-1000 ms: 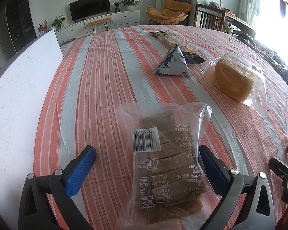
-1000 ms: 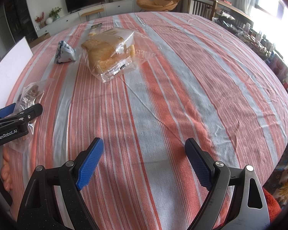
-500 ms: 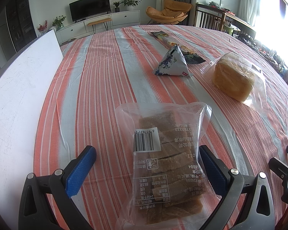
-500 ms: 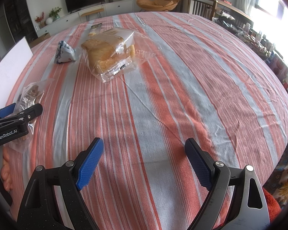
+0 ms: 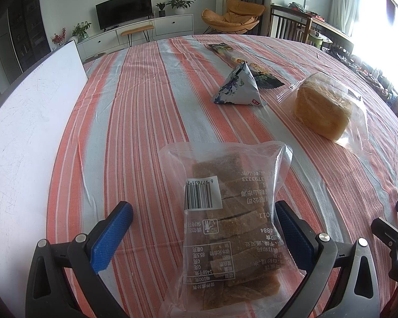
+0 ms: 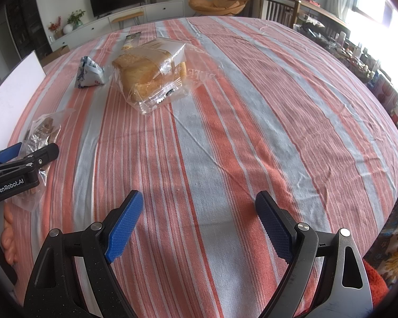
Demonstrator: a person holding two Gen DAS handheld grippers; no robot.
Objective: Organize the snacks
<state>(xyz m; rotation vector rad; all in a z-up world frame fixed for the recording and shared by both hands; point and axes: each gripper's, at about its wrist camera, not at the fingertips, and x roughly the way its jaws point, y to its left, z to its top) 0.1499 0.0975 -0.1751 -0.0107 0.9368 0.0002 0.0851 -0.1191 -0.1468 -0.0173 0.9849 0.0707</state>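
Note:
A clear bag of brown snack bars [image 5: 225, 225] lies on the striped tablecloth [image 5: 132, 106], barcode label up. My left gripper [image 5: 203, 206] is open, one blue finger on each side of the bag's near half, neither pressing it. The right wrist view shows the same bag [image 6: 43, 129] at far left behind the left gripper [image 6: 26, 159]. My right gripper [image 6: 199, 196] is open over bare cloth with nothing between its fingers. A bagged bread loaf [image 5: 323, 111] [image 6: 148, 76] and a triangular blue-white pack [image 5: 237, 90] [image 6: 89, 75] lie farther out.
A white board [image 5: 26, 132] [image 6: 13, 84] runs along the table's left side. A long yellow snack pack [image 5: 225, 51] and a dark flat packet [image 5: 265, 78] lie behind the triangular pack. A person's hand [image 6: 8, 228] holds the left gripper. Chairs and cluttered shelves stand past the table's right edge.

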